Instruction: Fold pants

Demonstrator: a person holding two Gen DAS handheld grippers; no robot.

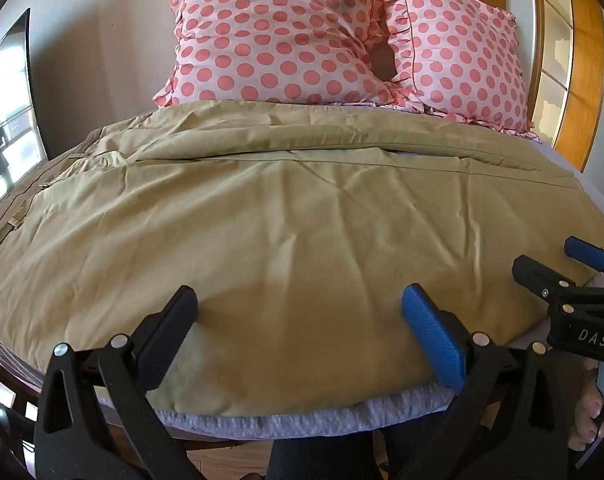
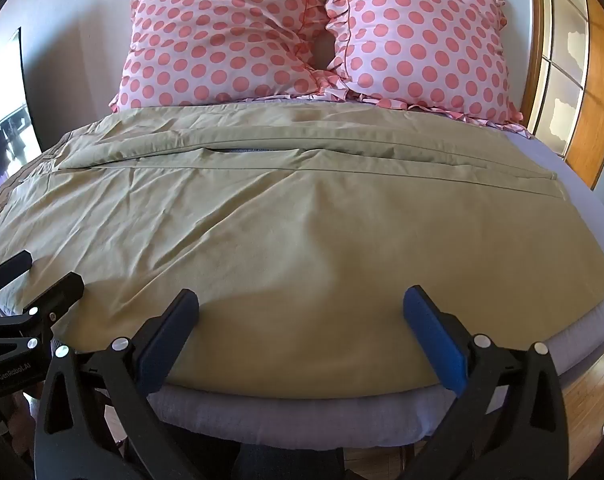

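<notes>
Khaki pants (image 1: pixel 286 216) lie spread flat across the bed, waistband at the left, leg ends at the right; they also fill the right wrist view (image 2: pixel 302 232). My left gripper (image 1: pixel 300 304) is open and empty, hovering over the near edge of the near leg. My right gripper (image 2: pixel 300 304) is open and empty over the same near edge, further right. The right gripper shows in the left wrist view (image 1: pixel 542 260), and the left gripper shows at the left edge of the right wrist view (image 2: pixel 50 270).
Two pink polka-dot pillows (image 1: pixel 278 36) (image 2: pixel 422 40) lean against the wall behind the pants. The grey mattress edge (image 1: pixel 302 420) runs just below the grippers. A wooden door frame (image 2: pixel 594 92) stands at the right, and a window (image 1: pixel 6 112) at the left.
</notes>
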